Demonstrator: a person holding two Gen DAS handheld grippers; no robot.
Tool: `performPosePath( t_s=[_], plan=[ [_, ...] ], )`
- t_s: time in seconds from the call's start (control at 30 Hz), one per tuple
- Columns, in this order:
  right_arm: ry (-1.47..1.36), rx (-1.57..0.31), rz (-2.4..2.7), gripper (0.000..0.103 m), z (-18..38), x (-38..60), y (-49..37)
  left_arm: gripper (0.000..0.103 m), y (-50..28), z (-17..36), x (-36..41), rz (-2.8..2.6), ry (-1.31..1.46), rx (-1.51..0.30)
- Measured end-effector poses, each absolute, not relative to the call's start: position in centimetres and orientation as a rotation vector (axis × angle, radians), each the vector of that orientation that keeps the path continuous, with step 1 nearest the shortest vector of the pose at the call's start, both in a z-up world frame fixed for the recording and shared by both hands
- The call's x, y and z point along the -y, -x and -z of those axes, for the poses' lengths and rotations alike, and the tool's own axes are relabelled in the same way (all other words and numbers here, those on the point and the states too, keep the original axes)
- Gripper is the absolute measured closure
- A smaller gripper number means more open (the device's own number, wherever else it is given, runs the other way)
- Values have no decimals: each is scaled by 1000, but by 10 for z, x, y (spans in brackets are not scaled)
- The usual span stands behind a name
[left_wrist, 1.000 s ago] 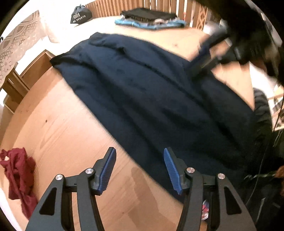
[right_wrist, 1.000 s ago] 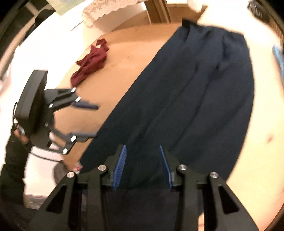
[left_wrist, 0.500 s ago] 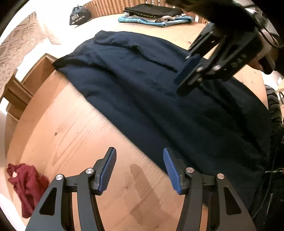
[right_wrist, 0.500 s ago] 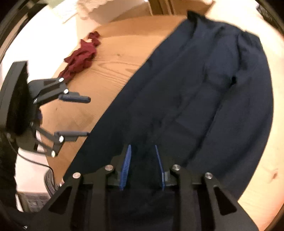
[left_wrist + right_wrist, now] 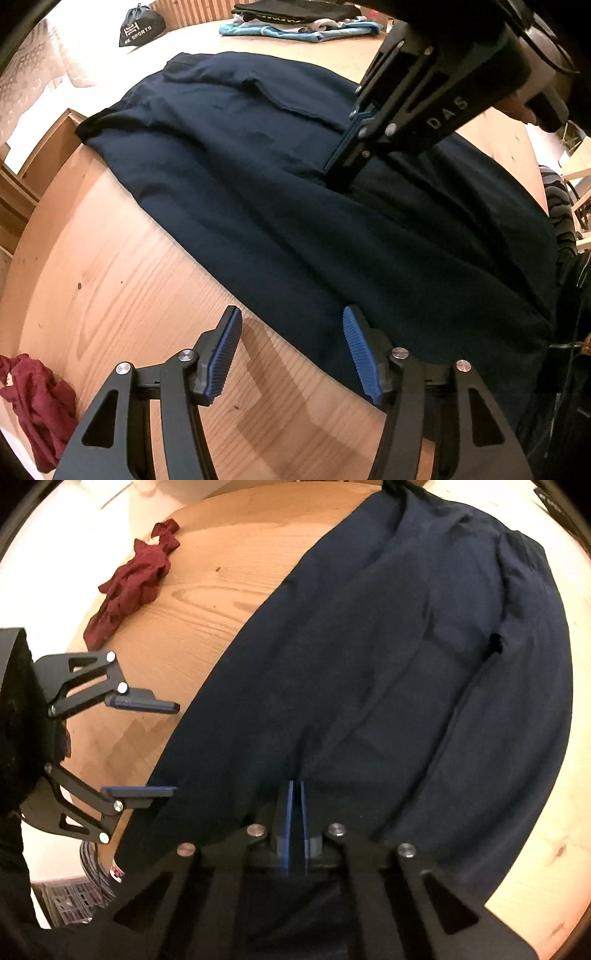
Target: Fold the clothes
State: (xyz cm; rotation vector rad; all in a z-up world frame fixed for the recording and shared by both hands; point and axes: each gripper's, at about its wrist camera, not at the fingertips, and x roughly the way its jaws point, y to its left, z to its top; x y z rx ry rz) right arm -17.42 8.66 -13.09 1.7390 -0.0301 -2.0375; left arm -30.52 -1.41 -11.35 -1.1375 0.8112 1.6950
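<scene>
The right tongs (image 5: 295,794) have just closed, pinching the near middle of the dark navy garment (image 5: 388,664) spread flat across the wooden tabletop (image 5: 207,602); the left tongs (image 5: 291,354) hang half open and empty over its near side edge. The cloth looks soft, light and limp, so it is best taken at hems or edges. Only the left wrist view shows the folded pile (image 5: 299,22) and black bag (image 5: 138,27) beyond.
</scene>
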Motion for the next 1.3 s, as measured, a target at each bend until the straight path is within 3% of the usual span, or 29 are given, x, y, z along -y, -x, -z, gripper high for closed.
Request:
performPosePath(
  t_s=[0.27,0.43,0.6,0.9,1.2,1.3],
  plan=[
    [-1706,-188,2053,99,128,-66,164,45,310,112,20,-1725,1144,-855],
    [-1712,54,2005,97,117,-87,175,47,313,104,31,-1756,1144,-822],
    [-1590,107,1997,81,89,-73,201,47,302,96,45,-1771,1134,-804],
    [-1796,-112,1852,80,126,-1,211,47,235,80,66,-1691,1096,-636],
    [-1796,-365,1867,78,134,26,196,47,170,99,49,-1525,1072,-721],
    [-1770,-428,1891,84,135,32,190,47,169,105,50,-1524,1078,-734]
  ],
)
